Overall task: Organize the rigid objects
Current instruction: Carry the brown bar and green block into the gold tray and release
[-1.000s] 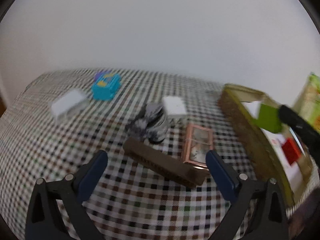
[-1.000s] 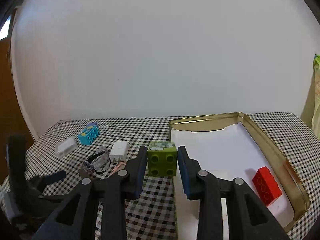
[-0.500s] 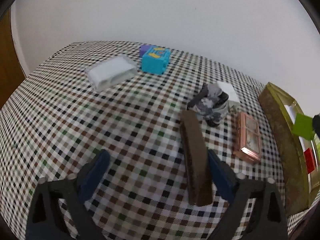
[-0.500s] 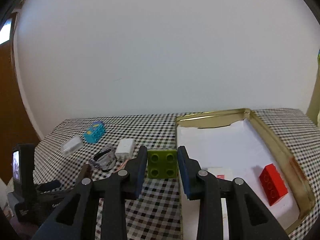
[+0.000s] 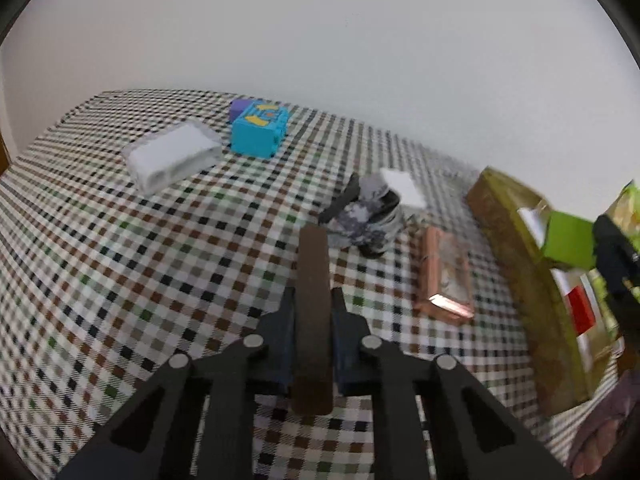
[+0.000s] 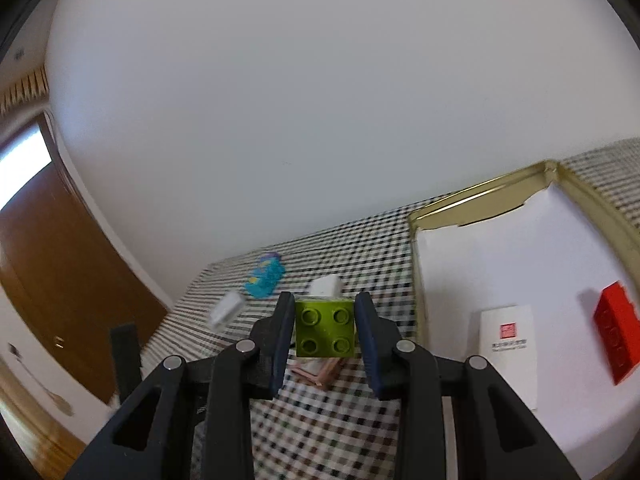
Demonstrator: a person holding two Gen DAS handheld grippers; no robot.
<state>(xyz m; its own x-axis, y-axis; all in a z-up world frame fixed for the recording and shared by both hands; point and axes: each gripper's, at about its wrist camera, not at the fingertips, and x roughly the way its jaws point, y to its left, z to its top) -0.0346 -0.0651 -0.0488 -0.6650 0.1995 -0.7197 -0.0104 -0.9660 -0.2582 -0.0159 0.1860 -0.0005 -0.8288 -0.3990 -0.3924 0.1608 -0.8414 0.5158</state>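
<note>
Fingers of the left gripper (image 5: 312,320) pinch a long dark brown bar (image 5: 313,280) lying on the checked bench (image 5: 120,280), a rose-gold case (image 5: 444,276) just beside it. Right gripper (image 6: 325,330) fingers clamp a green toy brick (image 6: 325,328) (studs facing the camera) beside the gold tin tray (image 6: 480,190) that holds a red brick (image 6: 616,334).

Checked tablecloth (image 5: 120,240), white wall (image 6: 320,100), brown wooden door (image 6: 60,260)
</note>
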